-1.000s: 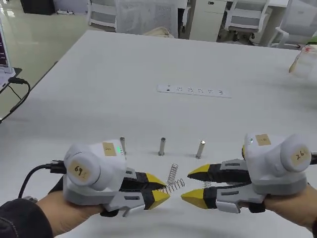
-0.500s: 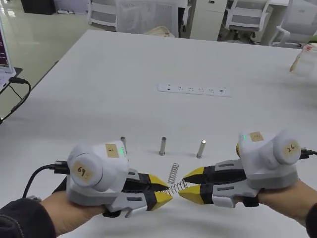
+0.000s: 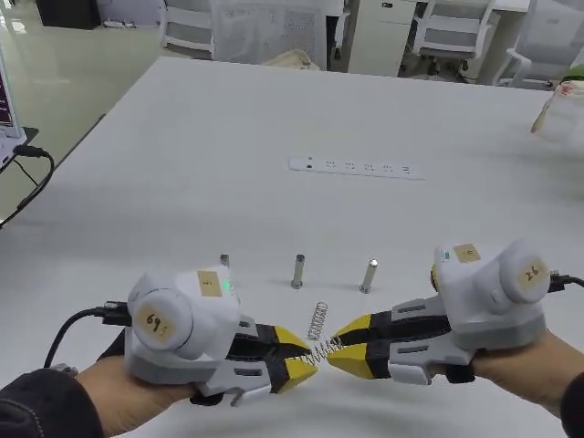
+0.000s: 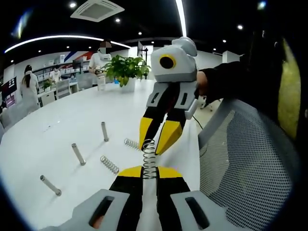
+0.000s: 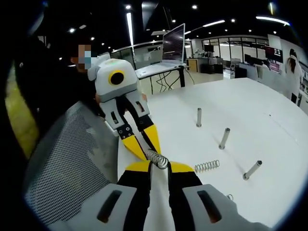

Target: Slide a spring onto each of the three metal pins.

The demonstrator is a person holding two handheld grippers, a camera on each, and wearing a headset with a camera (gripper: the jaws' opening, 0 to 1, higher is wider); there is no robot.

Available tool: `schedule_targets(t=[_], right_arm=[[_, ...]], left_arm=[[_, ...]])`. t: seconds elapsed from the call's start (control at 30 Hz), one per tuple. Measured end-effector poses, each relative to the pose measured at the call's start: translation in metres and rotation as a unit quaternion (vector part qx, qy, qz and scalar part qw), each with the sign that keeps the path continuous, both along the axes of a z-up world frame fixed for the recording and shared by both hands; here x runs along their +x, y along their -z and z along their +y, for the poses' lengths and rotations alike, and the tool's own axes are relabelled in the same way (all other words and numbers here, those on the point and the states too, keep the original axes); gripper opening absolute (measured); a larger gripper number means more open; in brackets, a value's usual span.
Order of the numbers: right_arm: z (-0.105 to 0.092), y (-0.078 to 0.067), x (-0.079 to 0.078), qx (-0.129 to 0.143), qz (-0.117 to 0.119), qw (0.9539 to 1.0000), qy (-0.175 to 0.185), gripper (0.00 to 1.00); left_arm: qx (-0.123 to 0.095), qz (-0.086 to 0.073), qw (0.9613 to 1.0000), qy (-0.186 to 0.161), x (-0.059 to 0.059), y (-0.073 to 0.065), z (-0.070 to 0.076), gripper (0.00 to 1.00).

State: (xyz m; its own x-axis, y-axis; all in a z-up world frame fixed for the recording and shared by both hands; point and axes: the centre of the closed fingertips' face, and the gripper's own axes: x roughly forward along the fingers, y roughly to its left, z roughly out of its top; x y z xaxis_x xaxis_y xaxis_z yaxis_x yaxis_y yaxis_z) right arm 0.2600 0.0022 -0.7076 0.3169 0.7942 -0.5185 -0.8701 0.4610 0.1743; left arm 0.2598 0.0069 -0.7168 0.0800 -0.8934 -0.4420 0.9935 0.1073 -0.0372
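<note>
**Condition.** The left tool (image 3: 310,358) is pinching one end of a spring (image 3: 320,347), which is held clear of the desk (image 3: 274,119). The right tool (image 3: 330,350) meets it tip to tip, with its jaws drawn in on the spring's other end; that grip looks light. Beyond both tool tips, three pins (image 3: 298,271) stand upright in a row, all bare. Two spare springs (image 4: 109,164) lie on the desk between the tool tips and the pins. No spring is fitted yet. The task is judged to be at its start, with a handover or re-grip in hand.

**Risks noted.**
- The spring is caught across its coils. If either tool is tightened, or the two are pushed together, it may be squeezed out sideways and shot across the desk.
- If the left tool is released before the right grip is sure, the spring will be dropped.
- While the end coil is covered by jaws, it cannot be passed over a pin.
- Whether the pins are fixed cannot be told. If they are loose, they may be knocked over.
</note>
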Motion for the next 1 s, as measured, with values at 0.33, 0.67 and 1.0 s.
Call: schedule_targets(t=[0.33, 0.67, 1.0], right_arm=[[0.010, -0.012, -0.002, -0.009, -0.015, 0.9997, -0.020, 0.09], [0.015, -0.012, -0.004, -0.035, -0.018, 0.9985, -0.038, 0.12], [0.018, -0.002, -0.011, -0.084, 0.004, 0.9928, -0.085, 0.13]], left_arm=[[0.007, -0.002, 1.0000, -0.001, -0.001, 0.003, 0.000, 0.01], [0.009, -0.012, 0.9998, 0.008, -0.003, 0.002, -0.001, 0.01], [0.021, -0.026, 0.9991, 0.027, -0.010, 0.005, -0.003, 0.01]])
